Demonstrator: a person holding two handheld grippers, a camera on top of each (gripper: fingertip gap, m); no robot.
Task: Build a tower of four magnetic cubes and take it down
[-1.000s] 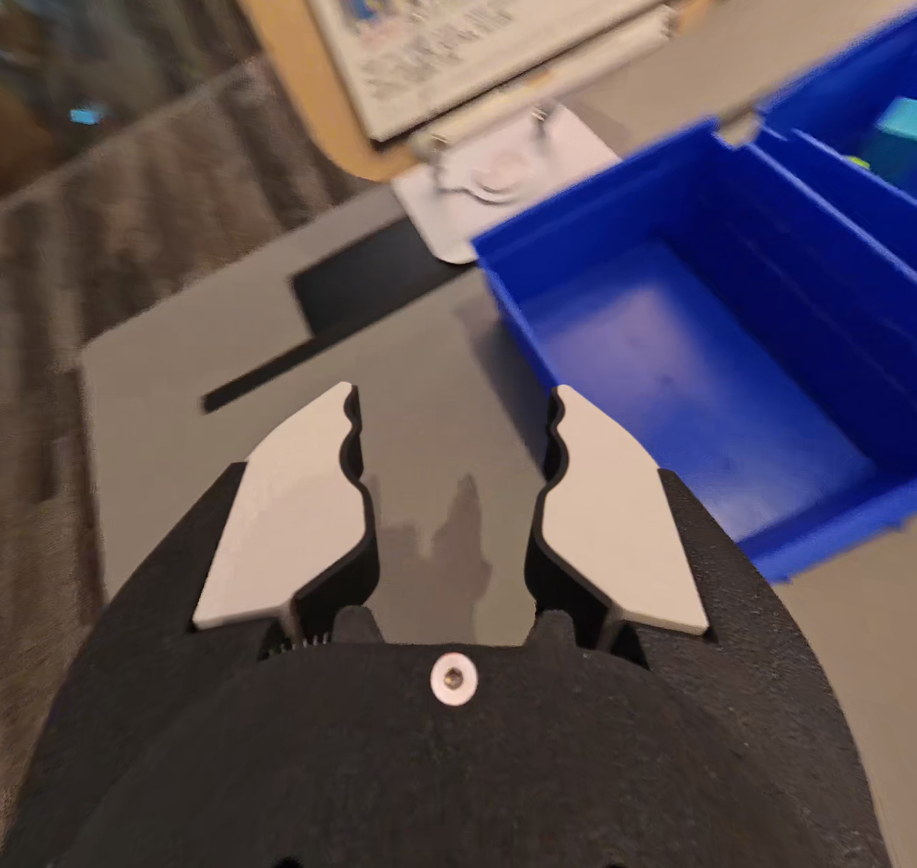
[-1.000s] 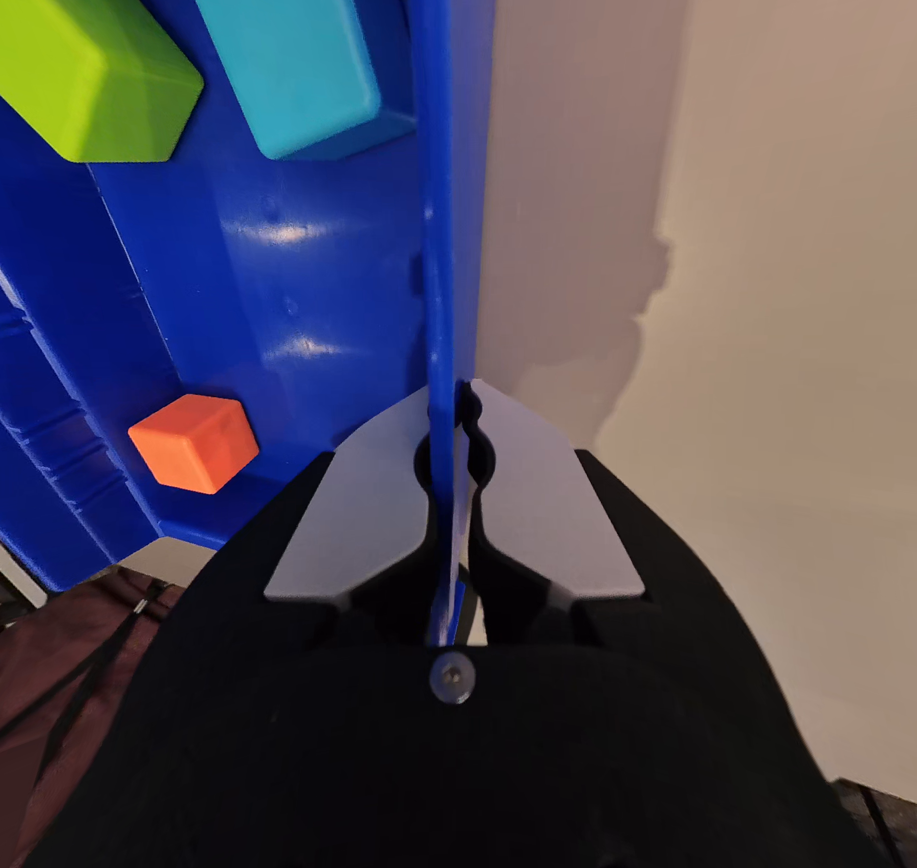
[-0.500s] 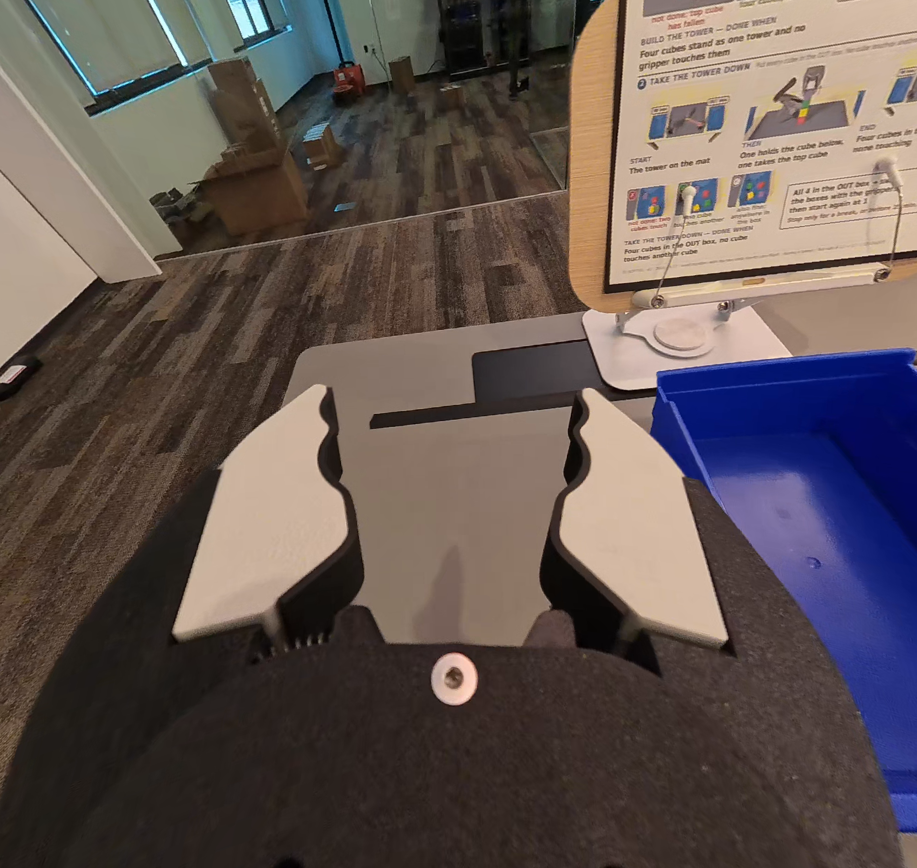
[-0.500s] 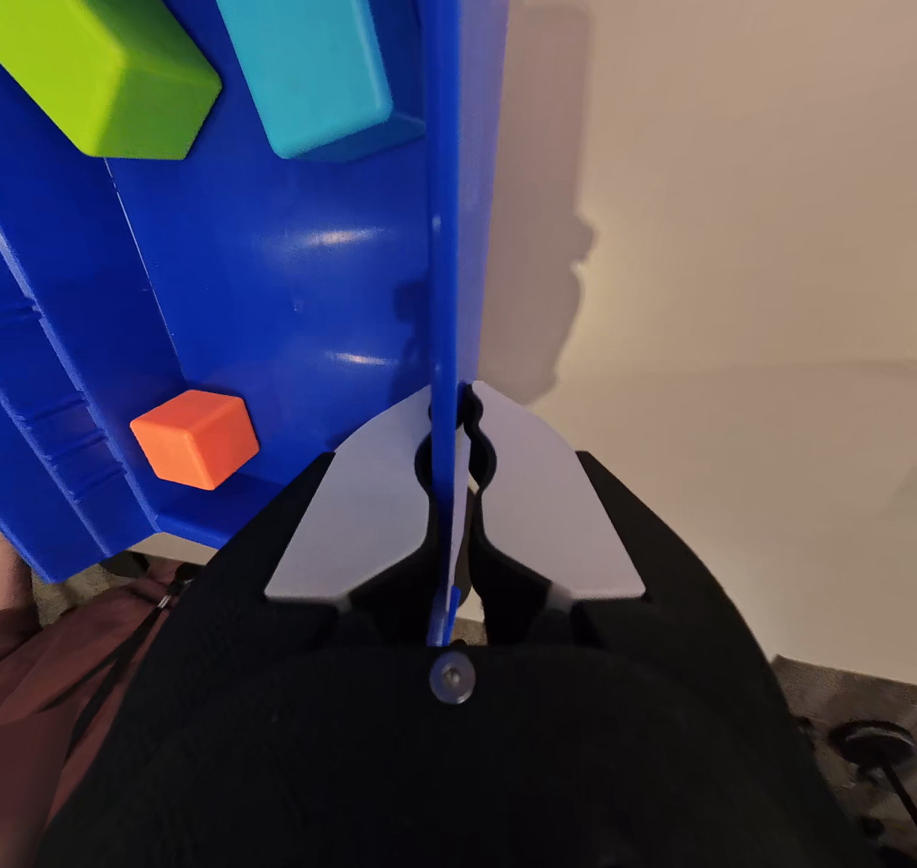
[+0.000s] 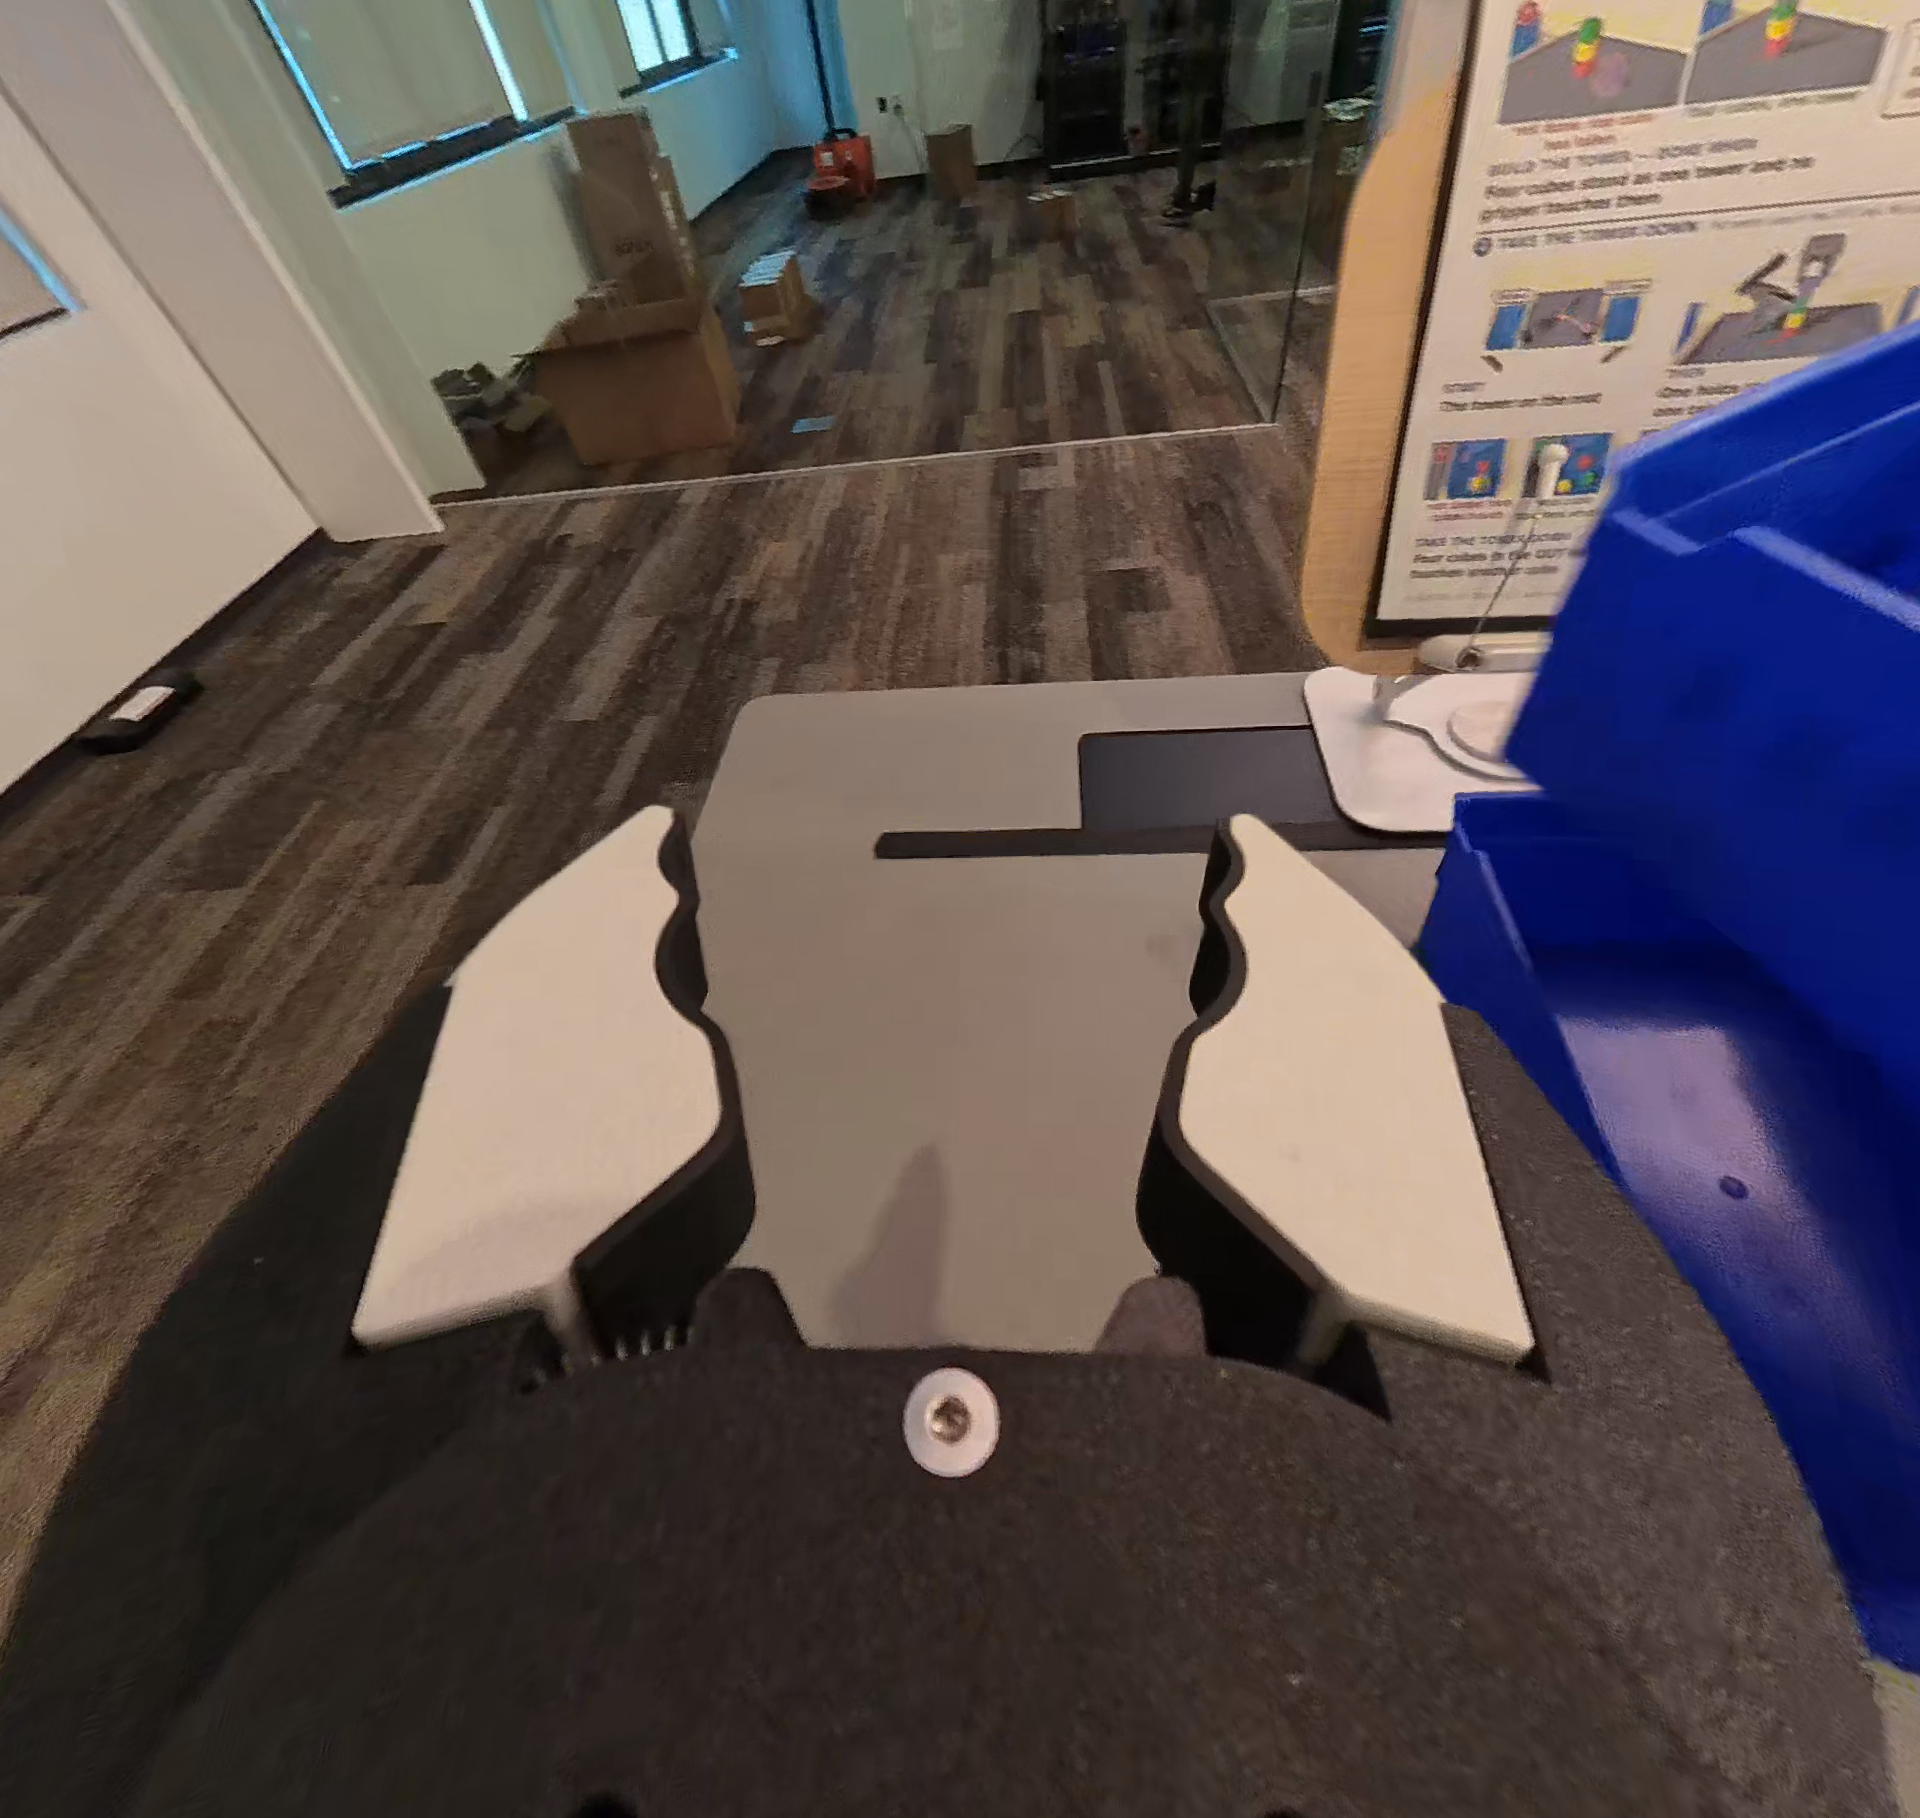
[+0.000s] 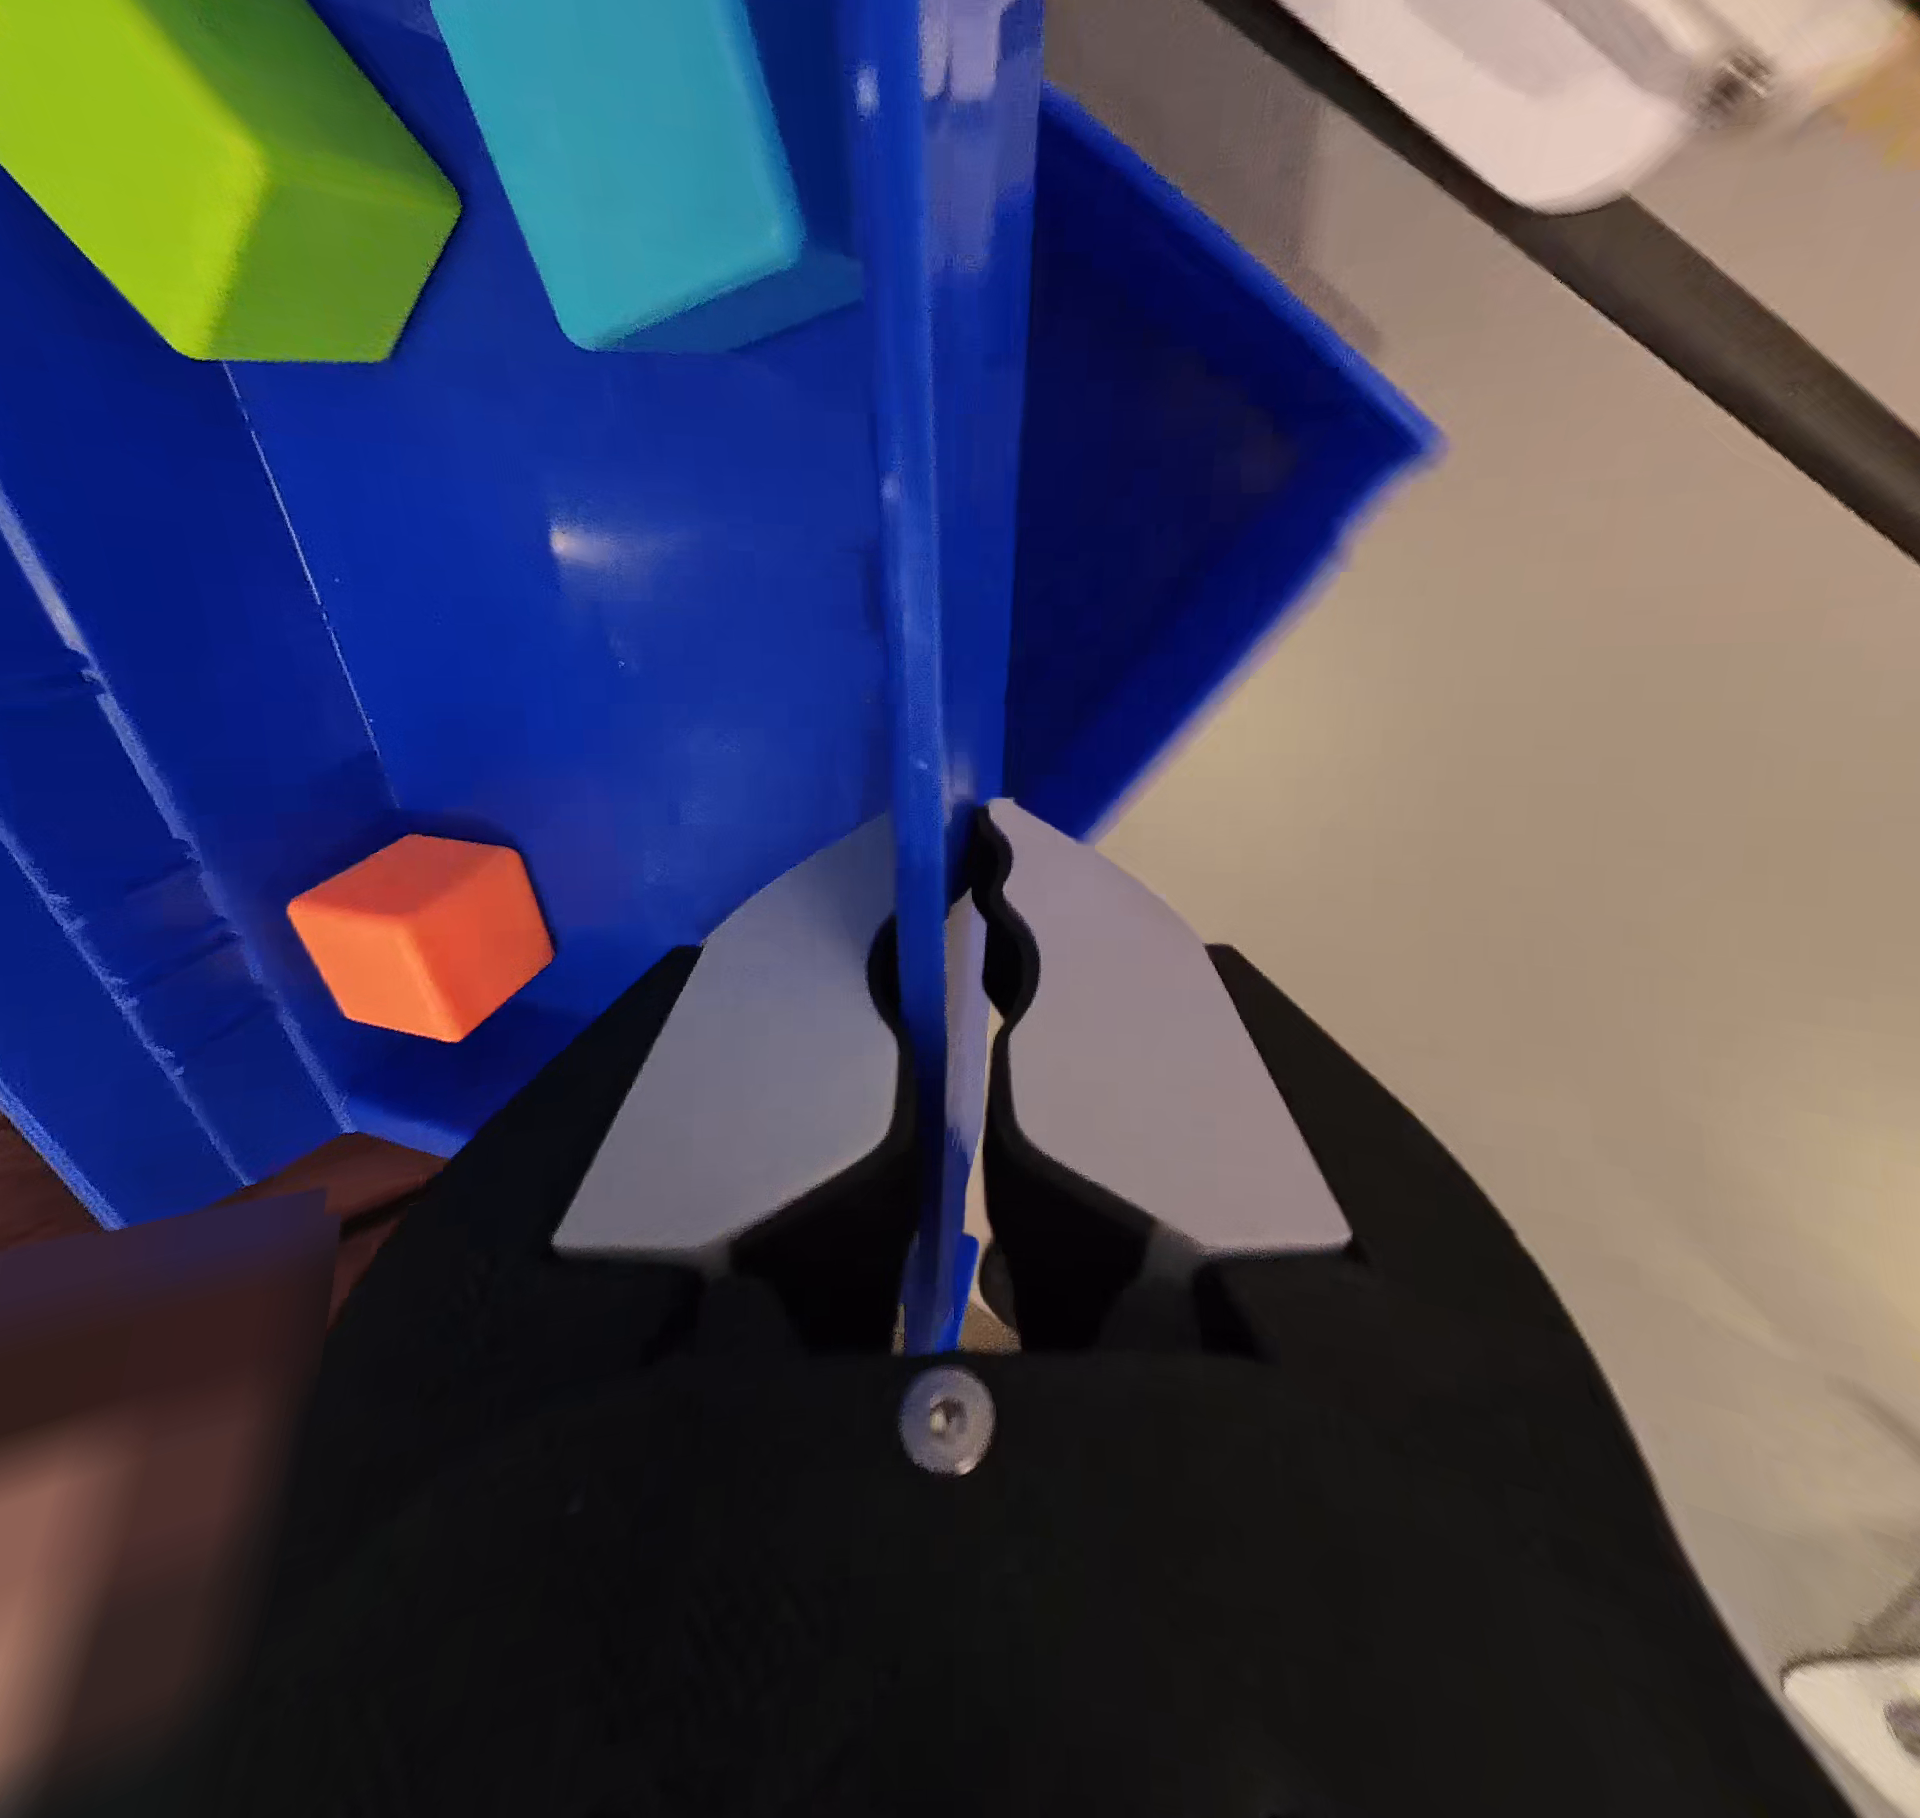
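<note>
My right gripper (image 6: 951, 833) is shut on the side wall of a blue bin (image 6: 623, 625) and holds it tilted off the table. A green cube (image 6: 208, 137), a cyan cube (image 6: 623, 116) and an orange cube (image 6: 421, 932) lie inside it. A fourth cube is not in view. My left gripper (image 5: 951, 833) is open and empty above the grey mat (image 5: 935, 989). In the left wrist view the held bin (image 5: 1714, 646) hangs at the right, above a second blue bin (image 5: 1683, 1093) that stands on the mat.
The second blue bin (image 6: 1195, 438) shows just behind the held one. An instruction board (image 5: 1662, 210) on a white stand (image 5: 1382, 750) stands at the table's far right. A black strip (image 5: 1143, 812) lies on the table. Beyond the far edge is wood flooring.
My right gripper has swung the held bin over toward the second bin, which now shows behind it. The left gripper has tipped up to look level, and the held bin has come into its view.
</note>
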